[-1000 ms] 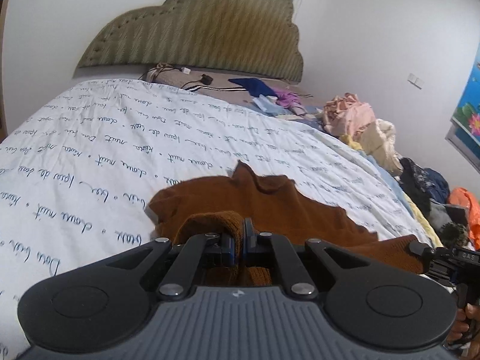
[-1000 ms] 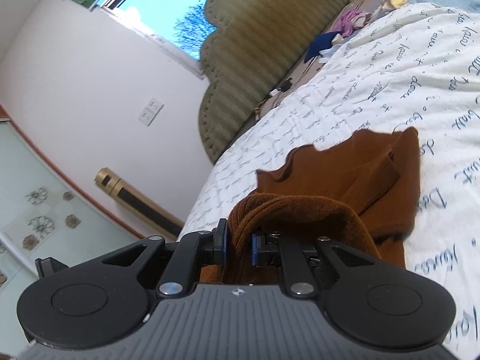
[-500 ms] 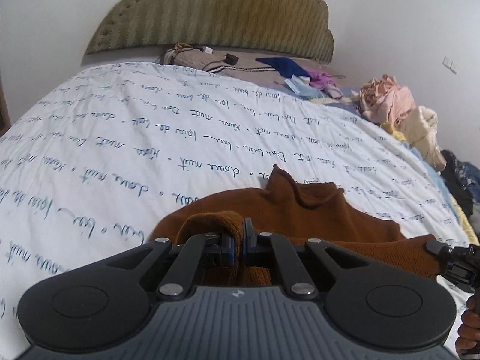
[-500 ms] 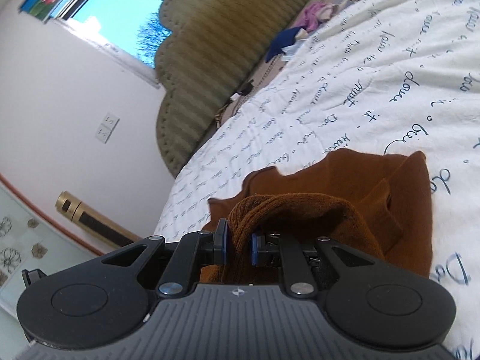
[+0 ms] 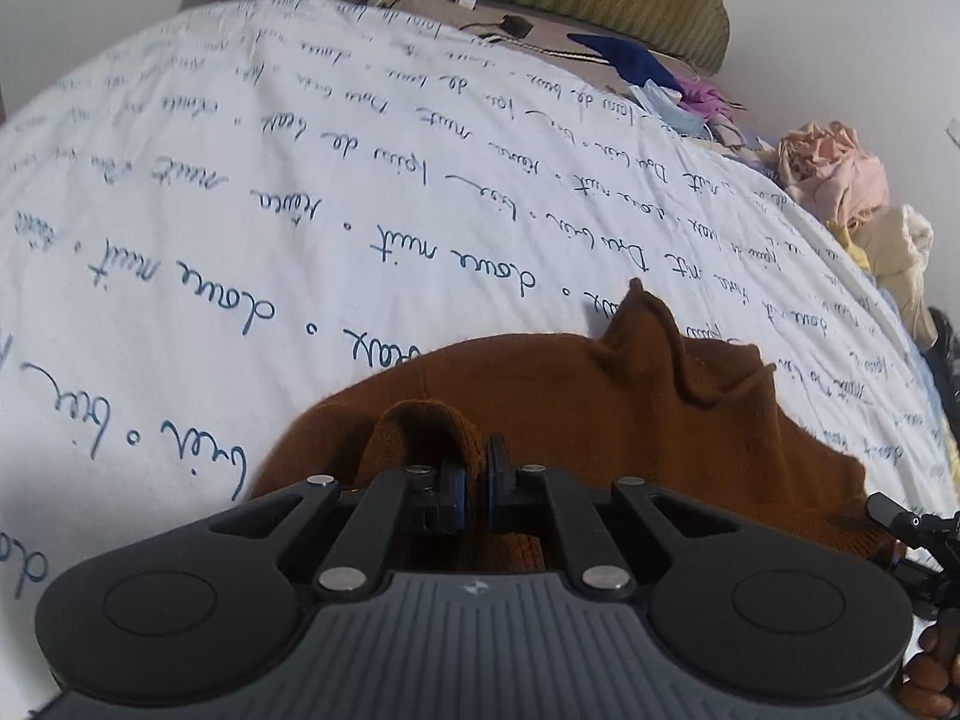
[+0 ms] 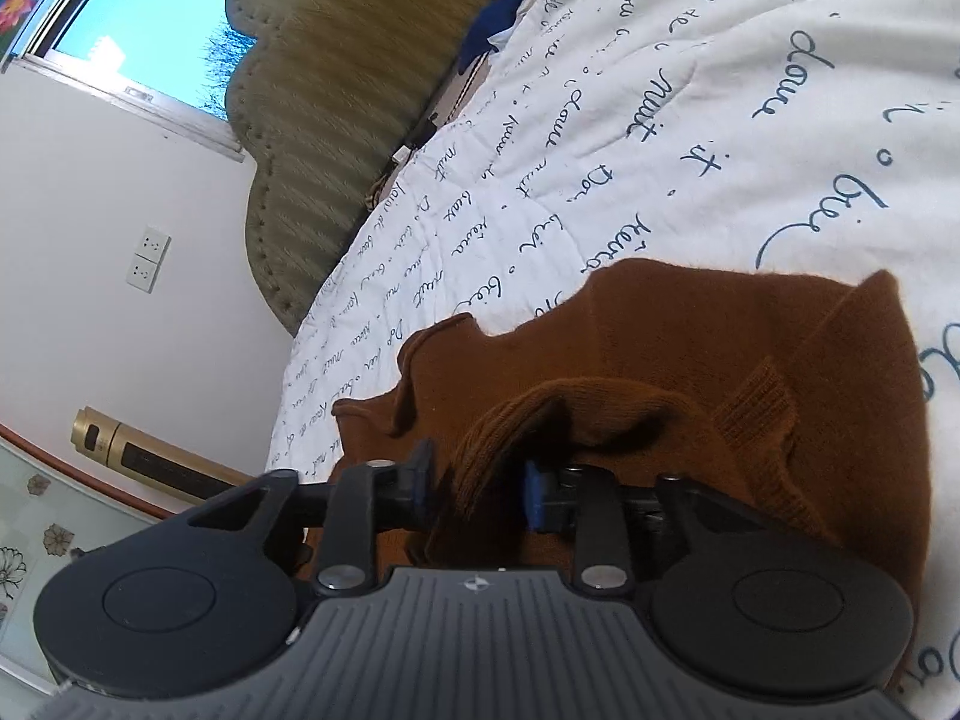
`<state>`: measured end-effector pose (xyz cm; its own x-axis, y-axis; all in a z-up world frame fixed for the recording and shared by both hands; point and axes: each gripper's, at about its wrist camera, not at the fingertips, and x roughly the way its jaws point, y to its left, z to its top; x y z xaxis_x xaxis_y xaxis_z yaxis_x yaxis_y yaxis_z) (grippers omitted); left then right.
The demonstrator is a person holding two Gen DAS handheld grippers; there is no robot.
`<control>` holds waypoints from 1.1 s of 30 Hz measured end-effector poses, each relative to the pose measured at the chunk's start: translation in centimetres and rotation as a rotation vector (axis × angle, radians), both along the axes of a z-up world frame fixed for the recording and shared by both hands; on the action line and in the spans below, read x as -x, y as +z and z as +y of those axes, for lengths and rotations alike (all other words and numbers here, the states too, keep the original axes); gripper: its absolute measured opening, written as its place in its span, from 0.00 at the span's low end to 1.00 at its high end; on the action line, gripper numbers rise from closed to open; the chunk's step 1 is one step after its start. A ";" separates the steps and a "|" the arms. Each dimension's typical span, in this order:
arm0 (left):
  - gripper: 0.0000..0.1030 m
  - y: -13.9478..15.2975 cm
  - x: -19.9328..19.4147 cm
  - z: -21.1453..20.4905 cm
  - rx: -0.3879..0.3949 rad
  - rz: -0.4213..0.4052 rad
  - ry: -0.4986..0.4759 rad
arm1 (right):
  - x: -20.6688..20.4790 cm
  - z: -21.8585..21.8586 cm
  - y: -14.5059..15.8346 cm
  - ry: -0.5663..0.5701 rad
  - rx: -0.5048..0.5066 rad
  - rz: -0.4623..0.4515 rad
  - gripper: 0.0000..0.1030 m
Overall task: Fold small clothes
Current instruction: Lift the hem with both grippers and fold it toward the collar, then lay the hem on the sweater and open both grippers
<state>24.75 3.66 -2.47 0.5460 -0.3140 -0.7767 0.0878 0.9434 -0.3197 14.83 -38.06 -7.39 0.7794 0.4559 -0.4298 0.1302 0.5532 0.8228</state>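
1. A bedroom: a wide bed covered by a white quilt [image 5: 300, 192] printed with blue handwritten words fills both views, and a padded olive headboard [image 6: 360, 60] stands against the white wall behind it.
2. A window [image 6: 150, 30] showing blue sky sits beside the headboard in the right wrist view, with a double wall socket [image 6: 148, 259] below it and a gold cylindrical appliance [image 6: 144, 456] near the floor.
3. A heap of loose clothes lies along the far side of the bed: a dark blue garment [image 5: 630, 60] near the headboard, a pink bundle [image 5: 840, 171] and a cream one [image 5: 900, 258] further along the edge.
4. The brown knit sweater [image 5: 600, 408] lies on the quilt just in front of both tools, its body spread flat and one corner of the neckline standing up in a small peak.
5. The left gripper [image 5: 474, 483] is clenched on a raised fold of the sweater; the blue pads are nearly together with the knit pinched between them.
6. The right gripper [image 6: 474, 489] has its jaws parted, and a ribbed hump of the sweater sits between them; the fabric looks loose in the gap rather than pinched.
7. In the left wrist view, the other tool's black tip shows at the right edge, touching the sweater's ribbed end.
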 end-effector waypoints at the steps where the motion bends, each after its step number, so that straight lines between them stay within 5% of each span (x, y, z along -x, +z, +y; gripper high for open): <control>1: 0.06 -0.1 -0.3 0.3 0.020 0.015 0.004 | -0.1 0.0 0.1 0.000 -0.004 -0.004 0.43; 6: 0.08 -0.8 -1.5 2.3 0.160 0.090 0.040 | -0.6 -0.3 0.6 -0.019 -0.009 -0.023 0.57; 13: 0.08 -1.2 -2.0 5.1 0.313 0.136 0.125 | -0.7 -1.2 0.4 -0.072 -0.033 -0.040 0.60; 16: 0.10 -0.4 -1.6 5.7 0.268 0.081 0.186 | -0.5 -1.5 0.6 -0.111 -0.012 -0.044 0.60; 18: 0.26 0.3 -1.3 6.1 0.221 0.031 0.242 | -0.2 -1.5 0.9 -0.137 0.028 -0.052 0.65; 20: 0.72 1.1 -0.8 6.7 0.171 -0.023 0.308 | 0.1 -1.3 1.2 -0.145 0.050 -0.064 0.66; 21: 0.77 1.6 -0.4 6.9 0.150 -0.060 0.335 | 0.1 -1.2 1.3 -0.144 0.055 -0.068 0.66; 26: 0.78 3.5 0.9 5.8 0.010 -0.164 0.281 | -0.2 0.3 1.8 -0.082 0.117 -0.078 0.71; 33: 0.78 3.1 2.4 2.9 -0.164 -0.195 0.156 | -0.9 2.3 1.7 -0.040 0.210 -0.028 0.79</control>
<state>22.30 6.60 0.59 0.7214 -0.0937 -0.6861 -0.0175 0.9880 -0.1534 15.73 -35.72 -5.64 0.8082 0.3272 -0.4897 0.1338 0.7077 0.6937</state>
